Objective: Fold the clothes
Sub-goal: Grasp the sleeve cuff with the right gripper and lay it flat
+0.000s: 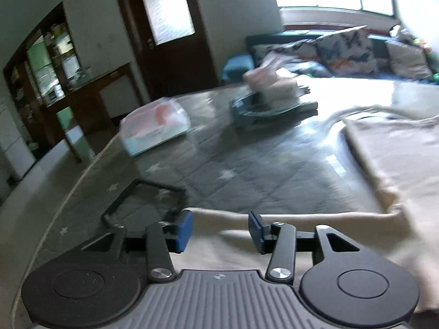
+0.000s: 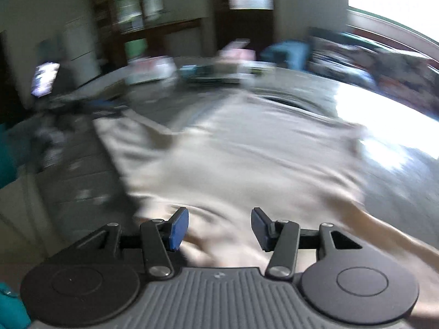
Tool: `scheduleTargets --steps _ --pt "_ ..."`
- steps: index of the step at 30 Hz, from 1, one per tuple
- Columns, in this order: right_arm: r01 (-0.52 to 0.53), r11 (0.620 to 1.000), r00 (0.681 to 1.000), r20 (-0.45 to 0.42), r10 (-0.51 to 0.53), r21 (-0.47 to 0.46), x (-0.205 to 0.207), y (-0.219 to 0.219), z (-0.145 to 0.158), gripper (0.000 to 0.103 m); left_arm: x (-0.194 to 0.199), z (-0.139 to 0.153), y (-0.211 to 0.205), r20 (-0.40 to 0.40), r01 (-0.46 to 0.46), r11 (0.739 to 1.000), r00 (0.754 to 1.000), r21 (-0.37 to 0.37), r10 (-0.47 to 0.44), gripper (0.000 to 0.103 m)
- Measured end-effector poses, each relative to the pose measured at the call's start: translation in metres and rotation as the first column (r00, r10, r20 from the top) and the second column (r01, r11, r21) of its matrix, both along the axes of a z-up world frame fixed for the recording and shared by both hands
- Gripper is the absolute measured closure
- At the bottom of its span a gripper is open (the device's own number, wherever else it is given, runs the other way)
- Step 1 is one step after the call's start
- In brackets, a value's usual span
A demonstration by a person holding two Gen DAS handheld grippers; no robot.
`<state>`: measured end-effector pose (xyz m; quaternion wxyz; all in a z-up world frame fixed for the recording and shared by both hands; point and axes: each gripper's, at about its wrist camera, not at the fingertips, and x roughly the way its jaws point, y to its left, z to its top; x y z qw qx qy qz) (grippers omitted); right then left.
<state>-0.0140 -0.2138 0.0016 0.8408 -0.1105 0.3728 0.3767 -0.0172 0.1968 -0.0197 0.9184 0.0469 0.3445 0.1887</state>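
Matching handheld tools: the left gripper (image 1: 220, 231) and right gripper (image 2: 220, 229) show blue pads on black linkage arms, silver pivot screws, round black discs and ribbed grey housings.

text: none legible | tissue pack (image 1: 155, 126) print: blurred | right wrist view: motion blur, nothing readable
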Motion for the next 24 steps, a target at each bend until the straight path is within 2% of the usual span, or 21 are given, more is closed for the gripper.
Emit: scheduleTargets --steps 1,2,3,4,5,6,9,12,15,18,21,24 --pt "0.043 0.999 0.999 0.002 -0.043 -0.003 0.004 -0.011 0.0 0.052 -0.002 0.004 -0.007 0.011 0.022 1.0 1.0 -0.007 -0.022 0.044" --pt "0.108 0.994 0.994 0.008 -0.108 -0.009 0.01 -0.027 -0.002 0.052 -0.004 0.007 -0.015 0.021 0.048 0.999 0.999 -0.012 -0.047 0.036" --pt "0.163 0.986 0.987 0.009 -0.163 -0.013 0.015 -0.042 -0.004 0.052 -0.006 0.01 -0.025 0.029 0.082 0.997 0.996 -0.014 -0.081 0.025" --pt "0.221 0.975 0.975 0.007 -0.221 -0.018 0.02 -0.055 -0.006 0.052 -0.008 0.013 -0.035 0.037 0.115 0.993 0.993 -0.015 -0.115 0.018" --pt "0.273 0.962 0.962 0.013 -0.272 -0.027 0.025 -0.069 -0.008 0.052 -0.009 0.016 -0.045 0.044 0.148 0.989 0.988 -0.016 -0.147 0.004" --pt "0.323 0.946 0.946 0.02 -0.323 -0.035 0.029 -0.082 -0.011 0.052 -0.011 0.019 -0.056 0.059 0.182 0.983 0.982 -0.015 -0.181 0.001" --pt "0.465 0.884 0.886 0.04 -0.463 -0.055 0.041 -0.121 -0.017 0.052 -0.013 0.025 -0.087 0.089 0.278 0.96 0.957 -0.022 -0.275 0.0" --pt "0.571 0.818 0.821 0.056 -0.568 -0.065 0.05 -0.157 -0.024 0.052 -0.01 0.027 -0.109 0.099 0.347 0.935 0.935 -0.069 -0.34 0.0" --pt "0.655 0.752 0.755 0.061 -0.652 -0.069 0.058 -0.185 -0.031 0.051 -0.006 0.026 -0.127 0.101 0.391 0.916 0.919 -0.092 -0.382 0.0" --pt "0.708 0.702 0.706 0.067 -0.705 -0.077 0.062 -0.206 -0.039 0.051 -0.003 0.024 -0.143 0.095 0.425 0.899 0.904 -0.103 -0.417 0.0" --pt "0.737 0.673 0.675 0.03 -0.737 -0.064 0.065 -0.224 -0.046 0.051 0.001 0.022 -0.159 0.089 0.459 0.881 0.888 -0.113 -0.451 0.0" --pt "0.743 0.668 0.669 0.008 -0.743 -0.042 0.066 -0.228 -0.05 0.052 0.005 0.02 -0.176 0.084 0.492 0.862 0.871 -0.124 -0.485 0.0"
